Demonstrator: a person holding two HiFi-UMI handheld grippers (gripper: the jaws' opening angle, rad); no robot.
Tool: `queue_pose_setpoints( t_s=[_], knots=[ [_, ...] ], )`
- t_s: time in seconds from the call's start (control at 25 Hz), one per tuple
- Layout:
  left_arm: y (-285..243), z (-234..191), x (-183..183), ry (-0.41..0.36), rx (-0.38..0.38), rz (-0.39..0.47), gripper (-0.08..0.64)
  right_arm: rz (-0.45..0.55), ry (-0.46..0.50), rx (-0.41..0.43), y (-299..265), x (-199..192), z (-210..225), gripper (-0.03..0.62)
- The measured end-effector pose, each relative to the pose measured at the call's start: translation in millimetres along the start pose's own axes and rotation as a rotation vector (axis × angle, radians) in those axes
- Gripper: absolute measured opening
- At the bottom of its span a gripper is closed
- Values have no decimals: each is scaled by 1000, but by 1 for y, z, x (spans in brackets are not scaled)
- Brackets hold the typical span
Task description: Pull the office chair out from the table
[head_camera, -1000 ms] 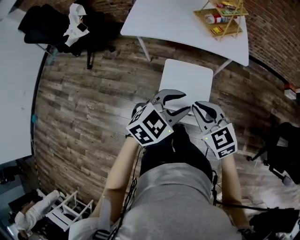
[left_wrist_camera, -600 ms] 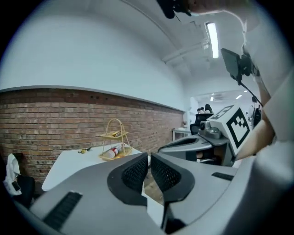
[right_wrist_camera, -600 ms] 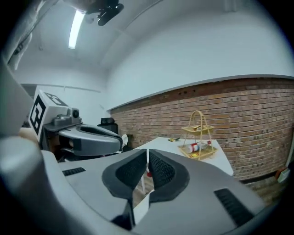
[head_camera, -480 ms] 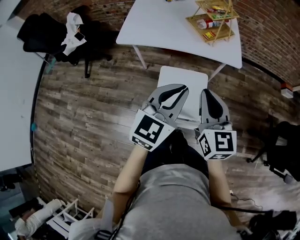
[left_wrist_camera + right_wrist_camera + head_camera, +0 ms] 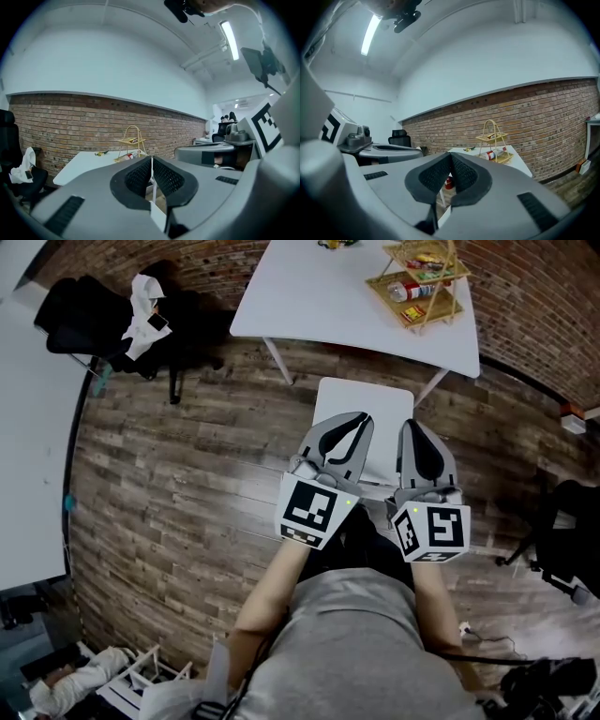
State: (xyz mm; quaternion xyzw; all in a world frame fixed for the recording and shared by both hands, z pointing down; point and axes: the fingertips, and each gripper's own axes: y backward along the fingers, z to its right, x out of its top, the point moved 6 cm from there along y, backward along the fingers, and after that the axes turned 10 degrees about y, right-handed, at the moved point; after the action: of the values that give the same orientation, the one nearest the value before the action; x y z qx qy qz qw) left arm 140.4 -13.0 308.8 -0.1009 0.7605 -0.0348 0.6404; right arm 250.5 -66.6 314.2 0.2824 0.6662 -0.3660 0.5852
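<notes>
The chair (image 5: pixel 361 399), white-seated, stands on the wood floor just off the near edge of the white table (image 5: pixel 319 287). Both grippers hover side by side over its near part, pointing at the table. My left gripper (image 5: pixel 360 418) is shut with nothing between its pads, and so is my right gripper (image 5: pixel 416 425). In the left gripper view the left gripper (image 5: pixel 151 163) has its pads together, with a strip of the white chair (image 5: pixel 157 214) showing below them. The right gripper (image 5: pixel 451 158) looks the same in the right gripper view.
A small wooden rack (image 5: pixel 420 282) with a bottle stands on the table's right part. A black office chair (image 5: pixel 94 301) draped with clothes stands at the far left, another black chair (image 5: pixel 572 531) at the right. A brick wall (image 5: pixel 70 117) runs behind the table.
The left gripper's jaws, open a second ago, have closed; the right gripper's have closed too. Both grippers rose and levelled out toward the table, and have held still since half a second ago.
</notes>
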Motion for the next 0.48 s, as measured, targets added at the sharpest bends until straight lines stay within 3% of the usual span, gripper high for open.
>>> queue_pose_setpoints(
  t_s=[0.24, 0.48],
  knots=[
    [1, 1, 3, 54, 0, 17, 21, -23, 26, 13, -4, -2, -5, 15],
    [0, 0, 1, 59, 1, 3, 21, -30, 39, 7, -5, -1, -6, 15]
  ],
)
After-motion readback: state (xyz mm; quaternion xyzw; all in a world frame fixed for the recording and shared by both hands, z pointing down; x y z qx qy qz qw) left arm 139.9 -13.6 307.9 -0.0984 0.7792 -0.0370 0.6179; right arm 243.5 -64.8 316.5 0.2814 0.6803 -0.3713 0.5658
